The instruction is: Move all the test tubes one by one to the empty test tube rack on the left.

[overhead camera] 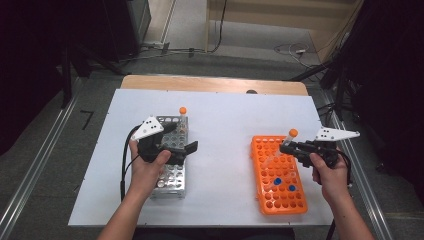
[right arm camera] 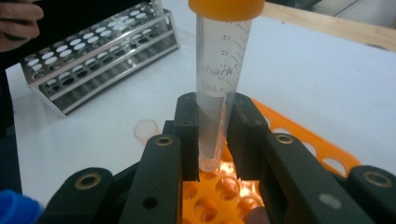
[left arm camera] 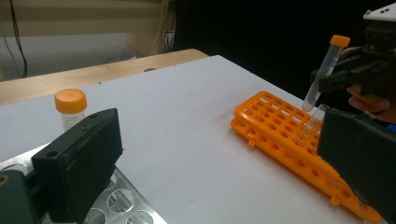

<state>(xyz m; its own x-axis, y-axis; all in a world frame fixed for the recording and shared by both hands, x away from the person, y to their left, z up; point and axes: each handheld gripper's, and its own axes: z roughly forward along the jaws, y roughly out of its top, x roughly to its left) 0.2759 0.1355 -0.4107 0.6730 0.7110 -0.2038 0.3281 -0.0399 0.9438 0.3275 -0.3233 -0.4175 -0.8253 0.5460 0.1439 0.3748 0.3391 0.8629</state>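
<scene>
My right gripper (overhead camera: 286, 147) is shut on a clear conical tube with an orange cap (overhead camera: 292, 133), held nearly upright just above the far end of the orange rack (overhead camera: 260, 192). In the right gripper view the black jaws (right arm camera: 217, 126) clamp the tube (right arm camera: 219, 70) low on its body, its tip over the rack's holes (right arm camera: 303, 137). The left gripper view shows that tube (left arm camera: 324, 70) lifted above the rack (left arm camera: 275, 126). My left gripper (overhead camera: 181, 140) hovers open over the metal rack (overhead camera: 172, 177), nothing between its jaws (left arm camera: 219, 135).
An orange-capped tube (overhead camera: 183, 112) stands at the metal rack's far end (left arm camera: 71, 106). The orange rack holds two blue-capped tubes (overhead camera: 277, 181) and an uncapped clear tube (overhead camera: 270, 161). White table surface (overhead camera: 225, 130) lies between the racks.
</scene>
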